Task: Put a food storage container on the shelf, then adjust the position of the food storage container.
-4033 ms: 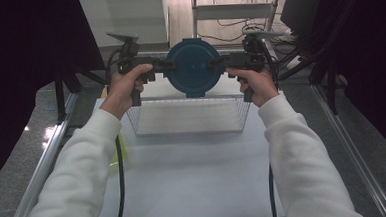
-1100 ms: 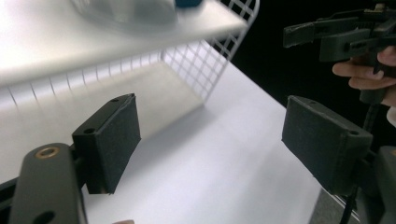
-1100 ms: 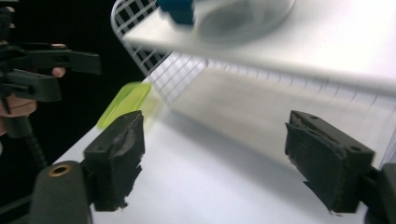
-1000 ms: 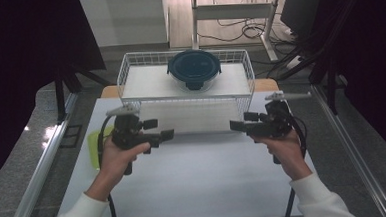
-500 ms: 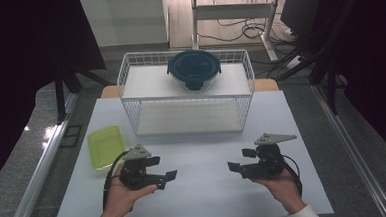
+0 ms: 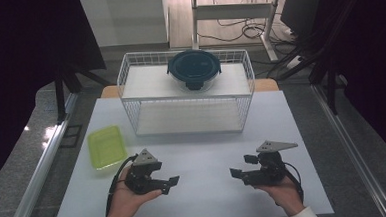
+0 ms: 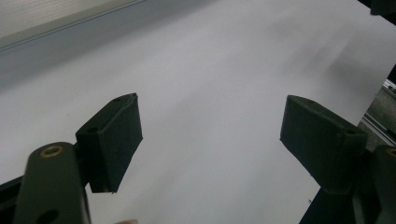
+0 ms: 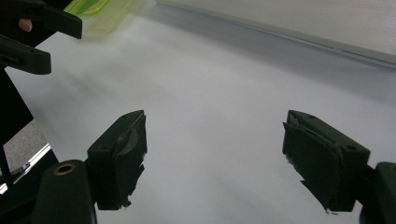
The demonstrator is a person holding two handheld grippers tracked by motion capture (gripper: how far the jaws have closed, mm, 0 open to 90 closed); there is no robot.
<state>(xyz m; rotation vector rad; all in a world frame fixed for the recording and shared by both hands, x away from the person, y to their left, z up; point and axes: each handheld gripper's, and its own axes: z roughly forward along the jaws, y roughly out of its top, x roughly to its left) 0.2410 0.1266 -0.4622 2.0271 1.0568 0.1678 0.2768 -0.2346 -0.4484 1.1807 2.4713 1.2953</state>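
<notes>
A round dark teal lidded container [image 6: 194, 68] sits on the top shelf of a white wire rack [image 6: 188, 98] at the back of the table. My left gripper [image 6: 169, 185] is low over the white table [image 6: 203, 143] near its front edge and points right. Its jaws stand open on nothing, as the left gripper [image 7: 210, 135] view also shows. My right gripper [image 6: 240, 166] faces it from the right, also open and empty. In its own view the right gripper [image 8: 215, 149] frames bare table, with the left gripper [image 8: 28, 42] at the upper left.
A flat yellow-green tray [image 6: 106, 145] lies on the table left of the rack, just beyond my left hand; the yellow-green tray [image 8: 102, 14] also appears in the right gripper view. Metal rails run along both table sides. Dark curtains hang left and right.
Four seconds ago both grippers held the round container over the rack. Since then the hands have drawn back and sunk to the table's front; in the last half second they have barely moved.
</notes>
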